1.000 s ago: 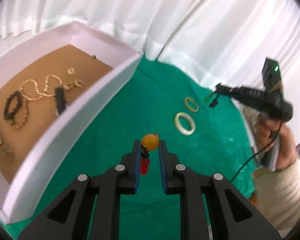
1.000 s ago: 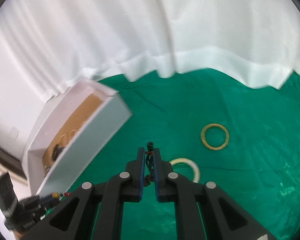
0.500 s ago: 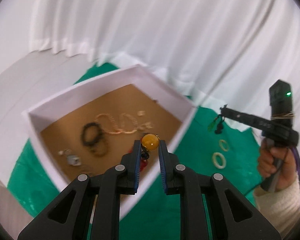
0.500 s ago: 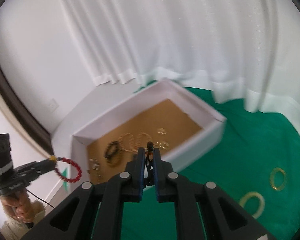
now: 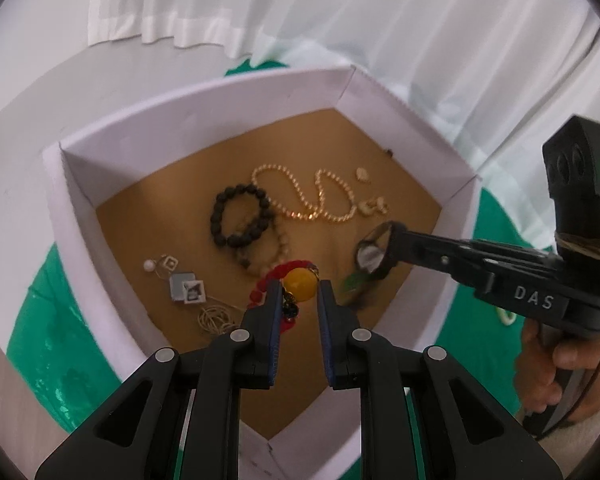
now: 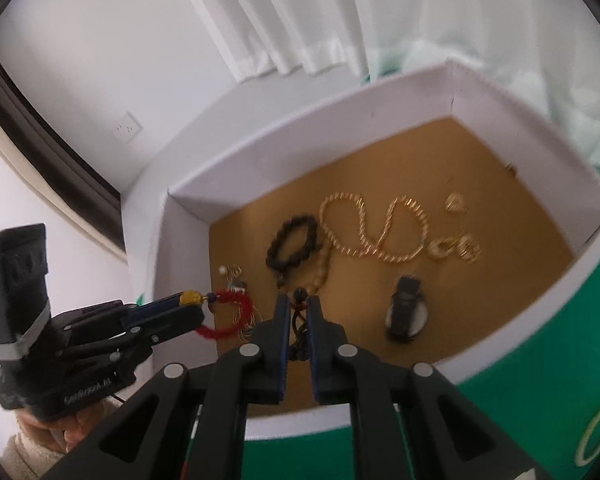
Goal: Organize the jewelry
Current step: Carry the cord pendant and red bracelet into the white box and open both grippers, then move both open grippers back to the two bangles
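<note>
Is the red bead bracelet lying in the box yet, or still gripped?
Still gripped: the left gripper pinches its yellow bead, red bead bracelet dangling over the box.

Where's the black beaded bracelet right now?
The black beaded bracelet lies on the brown floor of the white box, left of the looped gold chain and overlapping a pale beaded bracelet, beyond the left claw.

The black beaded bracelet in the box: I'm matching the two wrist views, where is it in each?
Left wrist: black beaded bracelet, centre, left of the gold bead necklace.
Right wrist: bracelet, centre, again left of the necklace.
Shared landmark: white cardboard box's far-left corner.
</note>
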Available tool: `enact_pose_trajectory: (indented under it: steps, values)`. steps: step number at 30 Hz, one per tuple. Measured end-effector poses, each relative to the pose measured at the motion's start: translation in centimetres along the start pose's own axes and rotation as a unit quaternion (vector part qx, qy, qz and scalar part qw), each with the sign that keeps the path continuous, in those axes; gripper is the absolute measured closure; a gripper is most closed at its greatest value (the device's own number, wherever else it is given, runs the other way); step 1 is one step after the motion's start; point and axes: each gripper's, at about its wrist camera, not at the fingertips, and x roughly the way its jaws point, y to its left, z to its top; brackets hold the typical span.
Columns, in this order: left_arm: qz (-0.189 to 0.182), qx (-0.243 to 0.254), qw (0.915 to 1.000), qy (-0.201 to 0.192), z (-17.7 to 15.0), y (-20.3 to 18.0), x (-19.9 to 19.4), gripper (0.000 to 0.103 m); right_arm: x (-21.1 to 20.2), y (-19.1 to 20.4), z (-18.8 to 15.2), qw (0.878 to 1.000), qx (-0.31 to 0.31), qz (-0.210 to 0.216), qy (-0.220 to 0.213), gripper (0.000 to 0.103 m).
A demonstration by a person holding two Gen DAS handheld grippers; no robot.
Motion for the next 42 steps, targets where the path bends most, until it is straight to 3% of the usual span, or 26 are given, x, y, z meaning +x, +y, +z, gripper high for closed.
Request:
enact_pose_trajectory:
  steps: [2, 3, 6, 9, 13, 19, 23, 27, 31, 37, 39, 42]
  values:
    - [0.0, -0.002, 1.0, 0.004, -0.2, -0.1, 0.4, 0.084, 0.2, -0.4, -0.3, 1.0, 0.007, -0.011, -0.002, 0.091]
    - [0.002, -0.003, 1.0, 0.004, -0.4, -0.2, 0.6, 0.076, 0.0, -0.5, -0.4, 1.0, 0.011, -0.018, -0.005, 0.091]
    - [0.014, 0.002, 0.9999, -0.008, -0.6, -0.6, 0.1, 0.051, -1.8, -1.1, -0.8, 0.999, 0.022, -0.025, -0.026, 0.055]
    - [0.02, 0.013, 0.9993, -0.027, -1.2, -1.3, -0.9, 0.041, -5.4, -1.2, -2.3, 0.997, 0.01, -0.048, -0.059, 0.054]
    - [0.021, 0.041, 0.998, -0.044, -3.2, -4.0, -2.2, 0.036, -9.7, -2.0, -5.9, 0.99, 0.002, -0.102, -0.098, 0.05]
    - [-0.012, 0.093, 0.9945, -0.046, -7.5, -9.9, -2.7, 0.029, -13.7, -6.2, -13.5, 0.974, 0.034, -0.184, -0.127, 0.048]
    - [-0.035, 0.133, 0.9904, -0.019, -10.8, -14.4, -1.0, 0.023, -15.8, -10.4, -20.4, 0.954, 0.072, -0.263, -0.126, 0.048]
    - [-0.048, 0.15, 0.9871, 0.031, -13.8, -17.7, 1.9, 0.023, -18.0, -15.0, -26.8, 0.934, 0.138, -0.305, -0.125, 0.047]
    - [-0.045, 0.175, 0.982, 0.056, -16.3, -20.6, 4.0, 0.023, -20.4, -19.7, -32.3, 0.903, 0.209, -0.35, -0.134, 0.047]
    - [-0.024, 0.209, 0.976, 0.057, -18.2, -23.8, 5.3, 0.016, -23.2, -23.9, -36.1, 0.87, 0.263, -0.39, -0.152, 0.047]
    - [-0.018, 0.218, 0.9743, 0.054, -18.6, -24.5, 5.5, 0.014, -23.6, -24.4, -36.7, 0.864, 0.269, -0.396, -0.157, 0.035]
    - [-0.015, 0.222, 0.9733, 0.055, -18.8, -25.0, 5.7, 0.013, -23.8, -25.2, -37.0, 0.858, 0.276, -0.401, -0.165, 0.033]
